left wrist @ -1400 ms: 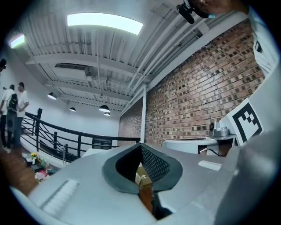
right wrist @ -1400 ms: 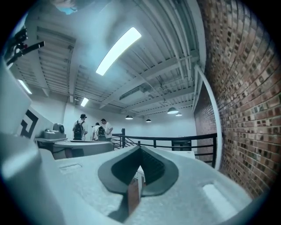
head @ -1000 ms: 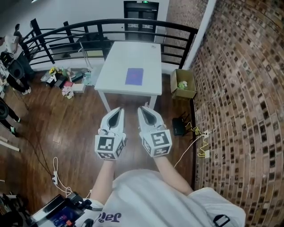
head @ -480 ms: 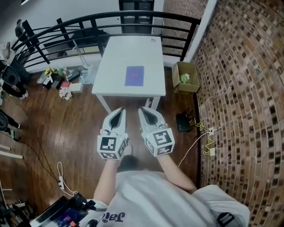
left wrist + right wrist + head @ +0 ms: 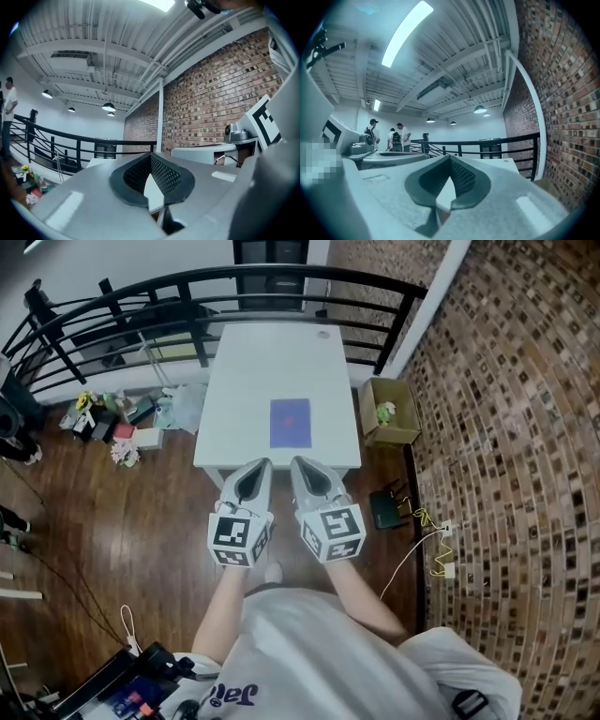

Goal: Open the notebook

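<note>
Left tongs [image 5: 260,466]: jaws closed tip to tip, nothing between them. Right tongs [image 5: 300,465]: jaws likewise closed, empty. Both are held level and side by side, close together without touching. In the head view their tips reach the near edge of the white counter [image 5: 281,352]. The notebook [image 5: 290,422], purple cover, lies flat and closed near the middle of the counter, beyond the tips and untouched by either. A black railing [image 5: 187,292] runs behind the counter. A cardboard box [image 5: 386,414] stands on the wooden floor [image 5: 112,512] at the counter's right side, by the brick wall [image 5: 506,427].
</note>
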{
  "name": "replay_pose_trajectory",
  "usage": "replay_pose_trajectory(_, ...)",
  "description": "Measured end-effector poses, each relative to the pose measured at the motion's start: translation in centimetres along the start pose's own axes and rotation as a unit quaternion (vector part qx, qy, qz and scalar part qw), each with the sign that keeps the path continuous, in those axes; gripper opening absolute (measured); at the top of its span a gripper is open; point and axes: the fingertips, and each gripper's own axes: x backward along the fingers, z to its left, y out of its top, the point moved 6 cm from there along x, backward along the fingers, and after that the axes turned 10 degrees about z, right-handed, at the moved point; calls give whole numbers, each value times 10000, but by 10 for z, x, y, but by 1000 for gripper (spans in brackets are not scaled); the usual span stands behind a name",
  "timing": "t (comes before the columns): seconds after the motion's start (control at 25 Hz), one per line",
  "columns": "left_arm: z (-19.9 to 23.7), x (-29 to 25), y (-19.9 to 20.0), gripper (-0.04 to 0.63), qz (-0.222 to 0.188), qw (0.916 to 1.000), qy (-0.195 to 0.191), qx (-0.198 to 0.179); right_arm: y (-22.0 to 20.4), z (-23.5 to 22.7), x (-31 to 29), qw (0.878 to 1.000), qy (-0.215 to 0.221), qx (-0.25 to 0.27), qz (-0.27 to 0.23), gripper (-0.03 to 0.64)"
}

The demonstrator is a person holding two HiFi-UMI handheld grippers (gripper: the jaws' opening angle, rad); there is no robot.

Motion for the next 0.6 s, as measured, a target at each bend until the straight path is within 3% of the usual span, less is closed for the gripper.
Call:
replay_pose_trajectory(0.24,43,-36,-5,17,68,9996,-173,198,1,-6,-44,9996,-187,-12,223,-9)
replay_pose_trajectory(0.44,52,-81,-8,17,204,9990,-321,229,-11,-53,-67,9969,-435,-496,433,-9)
replay_pose_trajectory(0.6,65,-127,3,17,155,9995,-259,118,-4,-94,-99,9967,-407,-591,391,-9)
